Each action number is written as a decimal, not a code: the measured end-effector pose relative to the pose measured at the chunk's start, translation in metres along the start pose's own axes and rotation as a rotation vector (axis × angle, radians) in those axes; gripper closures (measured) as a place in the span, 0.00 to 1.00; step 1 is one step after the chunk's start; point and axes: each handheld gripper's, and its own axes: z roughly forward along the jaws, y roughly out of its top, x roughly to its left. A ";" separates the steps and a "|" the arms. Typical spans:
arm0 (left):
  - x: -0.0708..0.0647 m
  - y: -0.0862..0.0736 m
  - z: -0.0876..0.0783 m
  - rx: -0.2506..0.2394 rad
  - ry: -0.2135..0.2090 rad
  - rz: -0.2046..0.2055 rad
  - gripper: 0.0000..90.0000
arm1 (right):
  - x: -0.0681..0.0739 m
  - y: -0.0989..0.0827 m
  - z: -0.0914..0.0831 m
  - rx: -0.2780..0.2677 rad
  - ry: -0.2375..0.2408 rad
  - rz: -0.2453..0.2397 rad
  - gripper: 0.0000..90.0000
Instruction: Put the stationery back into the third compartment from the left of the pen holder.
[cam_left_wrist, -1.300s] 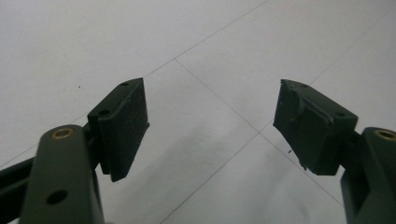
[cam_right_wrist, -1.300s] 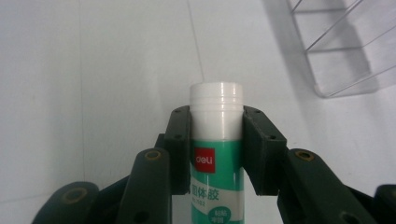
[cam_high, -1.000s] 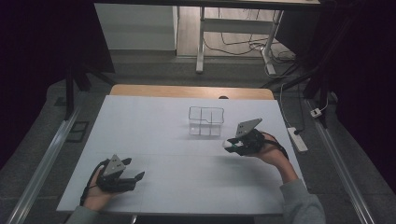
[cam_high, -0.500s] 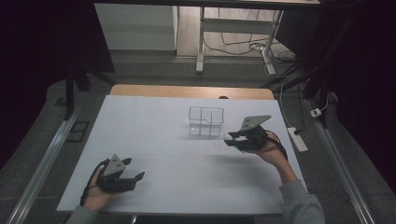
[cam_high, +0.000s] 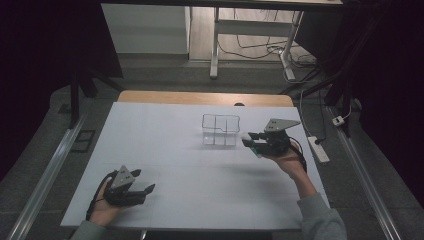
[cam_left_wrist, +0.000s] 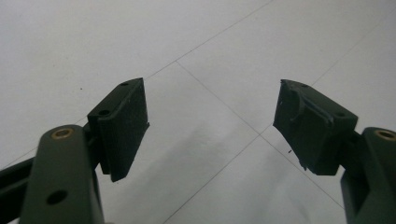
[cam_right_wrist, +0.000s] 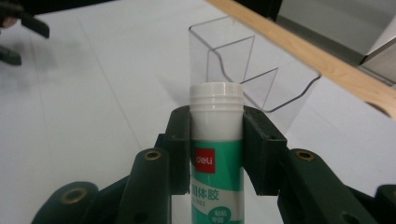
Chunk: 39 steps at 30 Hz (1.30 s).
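High view: the right gripper (cam_high: 248, 142) is held above the table (cam_high: 165, 135) near its right edge, just right of a clear box (cam_high: 220, 130) that stands toward the far edge, right of the middle. The jaws point left, toward the box, with a small white tip showing between them. The right hand (cam_high: 287, 159) comes in from the near right corner, in a grey sleeve (cam_high: 320, 220).

Right gripper view: the jaws are clamped on a glue stick (cam_right_wrist: 216, 140), one pad on each side just under its white ribbed cap. The stick has a green and white label with a red logo patch. Beyond the cap stands the clear box (cam_right_wrist: 247, 74), open at the top and split into compartments by clear walls. The stick is off the table, not inside the box. A wooden strip (cam_right_wrist: 317, 56) runs along the far edge behind the box.

Left gripper (cam_high: 145, 190): in the high view it rests low at the near left corner, in the left hand (cam_high: 107, 207), well apart from the box. In the left gripper view its jaws stand wide with nothing between them, bare white table (cam_left_wrist: 196, 70) under them.
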 end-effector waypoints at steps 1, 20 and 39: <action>0.000 0.000 0.000 0.000 0.000 0.000 0.28 | 0.000 0.000 0.000 0.000 0.000 0.000 0.72; 0.000 0.000 0.000 0.000 0.004 0.001 0.28 | 0.000 0.009 -0.020 -0.198 -0.136 0.079 0.72; 0.001 0.000 -0.002 -0.008 0.002 -0.002 0.28 | -0.003 0.027 -0.013 -0.281 -0.201 0.086 0.72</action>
